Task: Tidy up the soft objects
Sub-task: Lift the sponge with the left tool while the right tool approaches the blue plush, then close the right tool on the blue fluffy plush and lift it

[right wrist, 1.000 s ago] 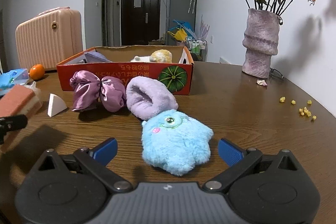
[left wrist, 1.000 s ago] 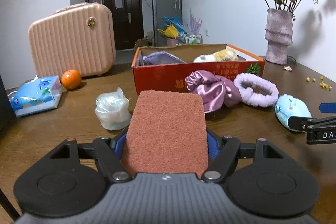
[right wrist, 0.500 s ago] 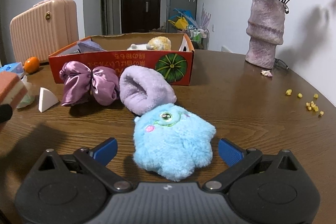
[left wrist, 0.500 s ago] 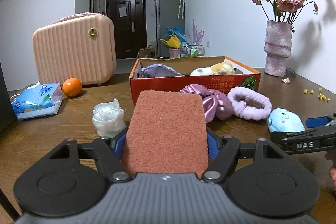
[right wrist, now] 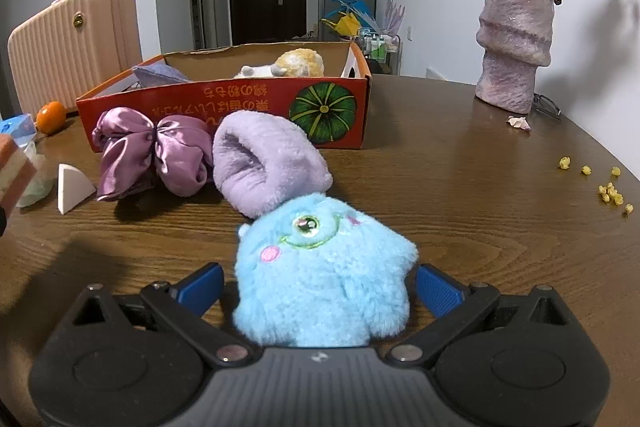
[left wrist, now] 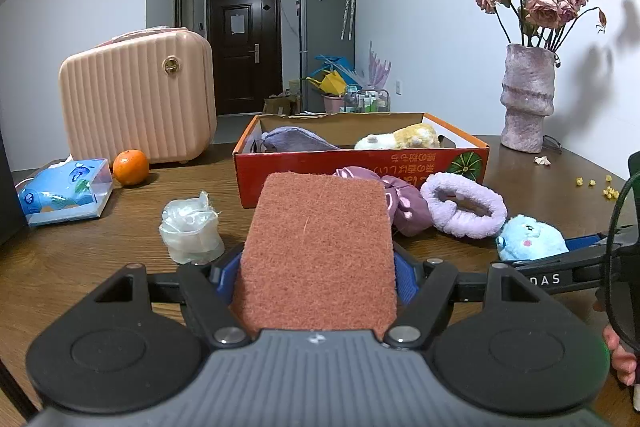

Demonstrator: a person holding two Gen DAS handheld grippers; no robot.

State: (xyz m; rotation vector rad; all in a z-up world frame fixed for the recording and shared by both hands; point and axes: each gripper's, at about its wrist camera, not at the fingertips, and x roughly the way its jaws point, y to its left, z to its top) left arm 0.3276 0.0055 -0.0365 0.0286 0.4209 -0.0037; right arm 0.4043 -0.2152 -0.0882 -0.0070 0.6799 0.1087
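Observation:
My left gripper (left wrist: 318,275) is shut on a reddish-brown sponge (left wrist: 320,243), held above the table in front of the red cardboard box (left wrist: 360,167). Low over the table, my right gripper (right wrist: 318,283) is open, its blue pads (right wrist: 200,283) on either side of a blue plush toy (right wrist: 324,267) with a small gap each side. The same blue plush toy (left wrist: 530,237) shows in the left wrist view too. A lilac fluffy band (right wrist: 264,163) and a purple satin scrunchie (right wrist: 152,151) lie between the toy and the box (right wrist: 224,95). A yellow-white plush (right wrist: 288,65) and purple cloth (right wrist: 160,73) lie inside.
On the brown table: a pink hard case (left wrist: 136,95), an orange (left wrist: 130,167), a blue tissue pack (left wrist: 64,193), a crumpled clear bag (left wrist: 192,227), a white wedge (right wrist: 72,187), a vase of dried roses (left wrist: 528,99) and yellow crumbs (right wrist: 608,191) far right.
My right gripper has moved forward and down, so the blue plush now sits between its fingers. The left gripper still holds the sponge, nearly unmoved.

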